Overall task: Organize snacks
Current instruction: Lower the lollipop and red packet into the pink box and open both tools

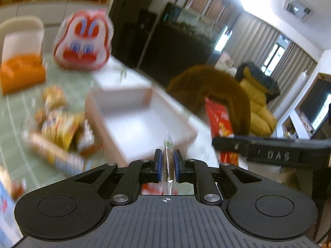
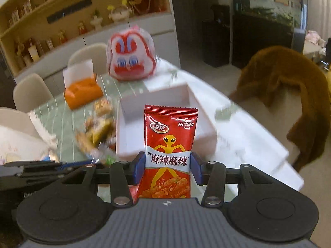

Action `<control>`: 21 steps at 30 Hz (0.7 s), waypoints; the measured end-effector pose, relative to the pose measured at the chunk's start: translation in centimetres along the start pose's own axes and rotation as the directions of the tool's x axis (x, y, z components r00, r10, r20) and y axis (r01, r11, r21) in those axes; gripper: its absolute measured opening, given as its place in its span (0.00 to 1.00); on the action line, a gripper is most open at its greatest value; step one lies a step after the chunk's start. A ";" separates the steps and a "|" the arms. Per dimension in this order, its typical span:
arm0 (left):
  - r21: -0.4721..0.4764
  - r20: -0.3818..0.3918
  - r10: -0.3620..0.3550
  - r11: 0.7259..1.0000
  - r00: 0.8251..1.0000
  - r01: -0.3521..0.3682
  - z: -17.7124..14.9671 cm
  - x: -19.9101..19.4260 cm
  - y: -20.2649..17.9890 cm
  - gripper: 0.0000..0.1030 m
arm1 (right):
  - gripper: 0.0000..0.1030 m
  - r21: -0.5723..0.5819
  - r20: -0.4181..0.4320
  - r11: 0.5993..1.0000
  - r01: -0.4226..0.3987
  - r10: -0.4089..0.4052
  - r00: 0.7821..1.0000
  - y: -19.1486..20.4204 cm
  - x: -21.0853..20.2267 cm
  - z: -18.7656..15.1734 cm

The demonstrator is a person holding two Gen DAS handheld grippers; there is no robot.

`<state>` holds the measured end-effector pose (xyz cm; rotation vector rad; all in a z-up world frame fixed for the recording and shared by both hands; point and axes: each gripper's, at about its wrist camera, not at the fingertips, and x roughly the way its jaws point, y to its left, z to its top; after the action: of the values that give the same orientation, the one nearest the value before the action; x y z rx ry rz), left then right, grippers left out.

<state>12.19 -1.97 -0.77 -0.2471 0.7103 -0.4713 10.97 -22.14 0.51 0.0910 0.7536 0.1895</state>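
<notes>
My left gripper [image 1: 167, 161] is shut on a thin clear snack wrapper [image 1: 168, 153], seen edge-on, above the near edge of a white open box [image 1: 142, 122]. My right gripper [image 2: 167, 168] is shut on a red spicy-strip packet [image 2: 168, 144], held upright in front of the same white box [image 2: 163, 99]. A blurred pile of loose snacks [image 1: 60, 128] lies left of the box on the green tablecloth; it also shows in the right wrist view [image 2: 97, 128]. The right gripper's finger and the red packet [image 1: 222, 119] show at the right of the left wrist view.
A red-and-white character-face bag [image 2: 130, 60] stands behind the box. An orange tissue box [image 2: 82, 92] sits at the back left. Cream chairs [image 2: 31, 91] line the table's far side. A brown coat [image 2: 289, 82] hangs over a chair at the right, beyond the table edge.
</notes>
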 end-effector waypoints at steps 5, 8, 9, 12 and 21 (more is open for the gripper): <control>-0.089 0.103 -0.062 0.993 0.993 0.071 8.1 2.3 1.5 0.18 | 0.50 0.039 0.066 0.997 -0.071 0.068 0.995 -1.0 1.7 6.3; -0.230 0.000 -0.059 0.972 0.998 0.057 11.2 7.5 4.6 0.22 | 0.84 0.072 0.036 0.992 -0.105 0.102 0.994 -1.9 5.8 10.4; -0.240 -0.009 -0.014 0.971 1.000 0.012 11.4 8.2 5.2 0.22 | 0.84 0.074 0.019 0.994 -0.075 0.074 0.997 -2.1 7.1 11.2; -0.233 -0.006 0.055 0.971 0.998 -0.055 10.4 8.1 6.2 0.23 | 0.84 0.055 -0.001 0.998 -0.002 0.002 1.000 -3.1 8.6 11.1; -0.179 -0.165 0.226 0.950 0.960 -0.254 3.4 3.8 9.1 0.23 | 0.84 0.052 -0.121 0.998 0.035 -0.029 0.992 -4.1 10.7 4.4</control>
<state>20.06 4.27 -3.82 -0.3119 0.9175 -0.1848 22.21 -24.04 -4.06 0.1192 0.8801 0.1453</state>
